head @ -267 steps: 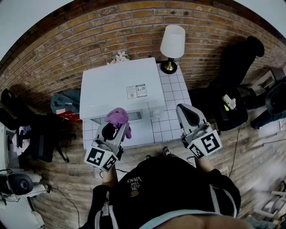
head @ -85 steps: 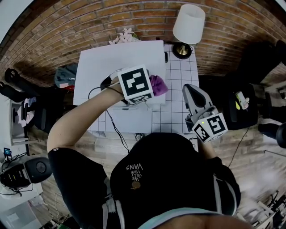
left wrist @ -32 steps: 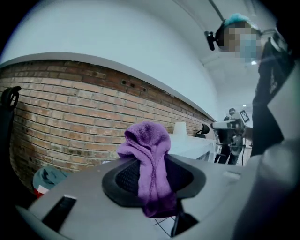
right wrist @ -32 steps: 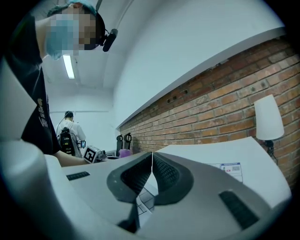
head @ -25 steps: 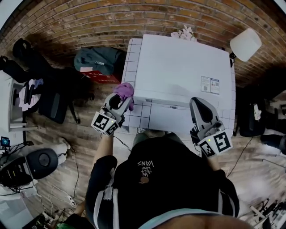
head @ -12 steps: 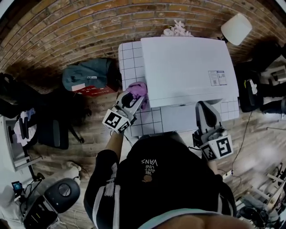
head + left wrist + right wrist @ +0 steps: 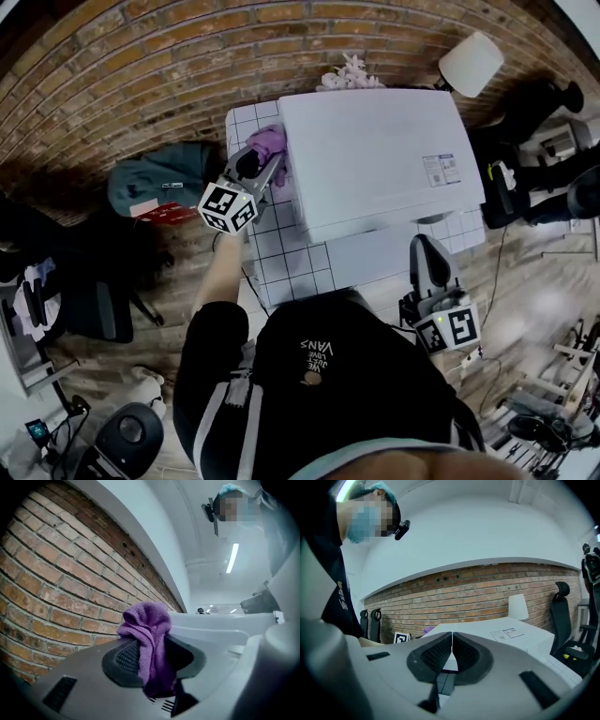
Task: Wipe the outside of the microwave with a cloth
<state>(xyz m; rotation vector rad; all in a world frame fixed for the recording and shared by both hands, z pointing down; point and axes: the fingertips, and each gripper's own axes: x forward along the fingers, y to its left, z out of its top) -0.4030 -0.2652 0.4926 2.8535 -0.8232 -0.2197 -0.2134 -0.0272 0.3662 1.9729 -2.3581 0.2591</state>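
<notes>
Brick wall (image 7: 141, 75) behind white-tiled table (image 7: 286, 267) with microwave (image 7: 375, 150); left claw (image 7: 157, 660) tight on purple cloth (image 7: 147, 625), right claw (image 7: 452, 648) closed

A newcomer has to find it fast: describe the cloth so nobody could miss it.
Start at the big white microwave on the tiled table by the brick wall. At its left side, the left tongs are shut on a small bunched cloth. Its vivid purple sets it apart from the white microwave and grey tongs.

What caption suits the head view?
Left gripper holds a purple cloth at the side of the microwave; right gripper hangs shut.
</notes>
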